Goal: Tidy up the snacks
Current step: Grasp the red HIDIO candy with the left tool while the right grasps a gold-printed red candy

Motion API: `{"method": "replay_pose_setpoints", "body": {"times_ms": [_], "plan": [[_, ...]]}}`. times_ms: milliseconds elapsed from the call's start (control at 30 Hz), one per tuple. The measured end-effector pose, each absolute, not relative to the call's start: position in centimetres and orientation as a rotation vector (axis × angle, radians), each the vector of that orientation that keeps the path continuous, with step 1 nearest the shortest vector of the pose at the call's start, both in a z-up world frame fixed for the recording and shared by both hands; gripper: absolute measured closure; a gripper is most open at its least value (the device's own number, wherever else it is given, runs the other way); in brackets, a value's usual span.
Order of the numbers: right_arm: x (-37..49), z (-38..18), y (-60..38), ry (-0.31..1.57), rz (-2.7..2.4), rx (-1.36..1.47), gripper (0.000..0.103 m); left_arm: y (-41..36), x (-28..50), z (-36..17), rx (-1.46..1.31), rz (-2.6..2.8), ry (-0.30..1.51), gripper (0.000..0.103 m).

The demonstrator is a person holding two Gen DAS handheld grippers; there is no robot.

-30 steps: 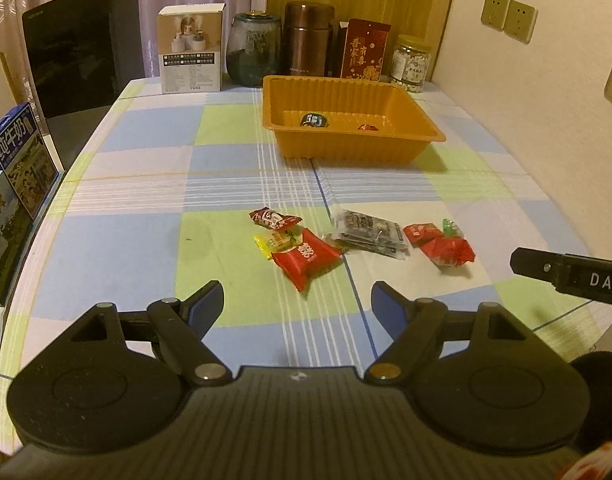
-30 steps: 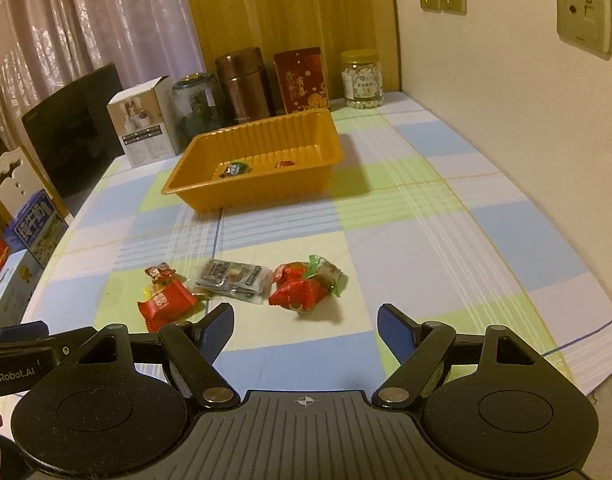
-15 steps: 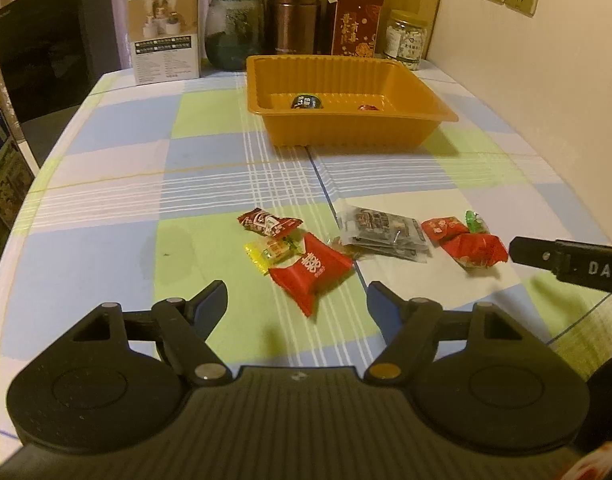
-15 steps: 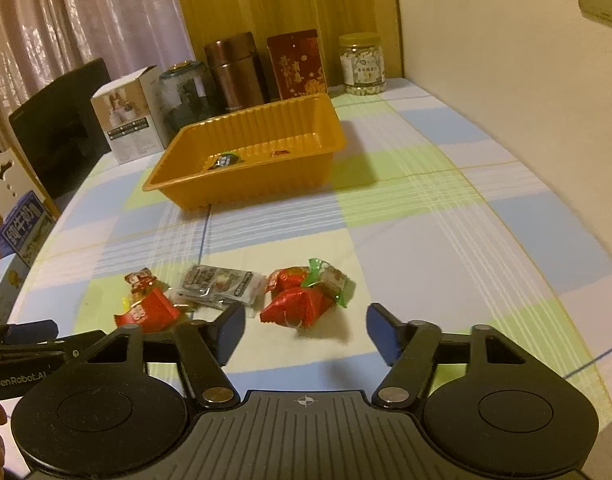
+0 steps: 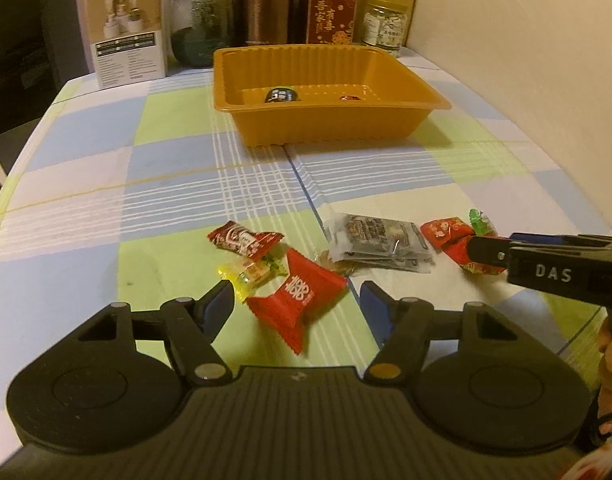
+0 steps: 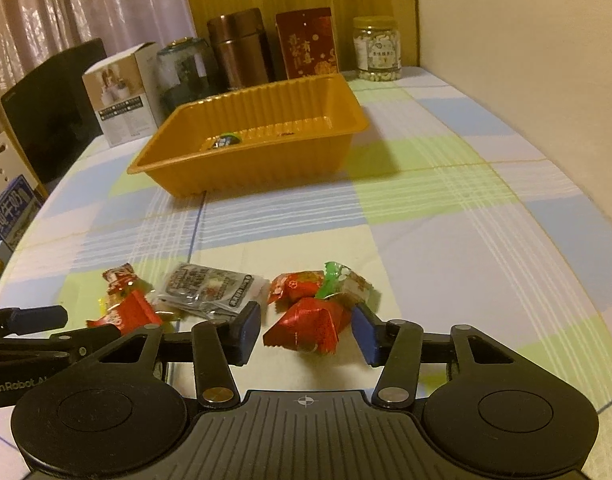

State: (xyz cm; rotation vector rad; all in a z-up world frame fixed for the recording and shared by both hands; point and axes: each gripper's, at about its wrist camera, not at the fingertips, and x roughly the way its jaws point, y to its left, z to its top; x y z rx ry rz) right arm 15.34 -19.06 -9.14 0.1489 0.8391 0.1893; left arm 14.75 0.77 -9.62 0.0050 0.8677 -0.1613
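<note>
The left gripper [image 5: 294, 304] hangs low over the checked tablecloth [image 5: 106, 184] with its blue-padded jaws spread wide, straddling the red pillow-shaped candy packet with white lettering [image 5: 296, 298]. A small yellow wrapped sweet [image 5: 248, 272] lies touching that packet at its ten o'clock, so a closing jaw could well drag it along or pinch both. The slippery wrapper may also squirt out forward. Beyond, at twelve o'clock and well apart, stands the orange ribbed plastic tray [image 5: 326, 124], already holding a couple of snacks. The grey clear-film sachet [image 5: 380, 242] lies at two o'clock.

From the right wrist, the right gripper [image 6: 306, 330] is likewise spread, its pads flanking the shiny red foil candy [image 6: 304, 326]. A green-ended wrapped sweet [image 6: 346, 282] rests against that candy near the right pad at one o'clock, and a smaller red packet [image 6: 294, 286] sits just behind; either could be caught or knocked aside. The left tool sits close at nine o'clock, so lifting together risks a bump.
</note>
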Motion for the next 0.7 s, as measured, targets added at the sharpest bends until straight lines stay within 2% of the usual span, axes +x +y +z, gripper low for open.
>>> {"method": "replay_pose_setpoints", "body": {"times_ms": [167, 233, 467, 600, 700], "plan": [[15.9, -9.9, -18.8, 0.844, 0.181, 0.137, 0.058, 0.5, 15.8, -10.0, 0.022, -0.197, 0.862, 0.04], [15.9, -10.0, -18.8, 0.844, 0.178, 0.13, 0.066, 0.3, 16.0, -10.2, 0.04, -0.215, 0.862, 0.041], [15.6, -10.2, -18.9, 0.842, 0.174, 0.121, 0.07, -0.3, 16.6, -11.5, 0.103, -0.256, 0.9, 0.048], [15.0, -10.0, -19.2, 0.848, 0.173, 0.124, 0.072, -0.6, 16.8, -12.0, 0.145, -0.271, 0.926, 0.065], [14.4, -9.9, -19.2, 0.851, 0.179, 0.12, 0.072, -0.9, 16.5, -12.0, 0.167, -0.275, 0.94, 0.071]]}}
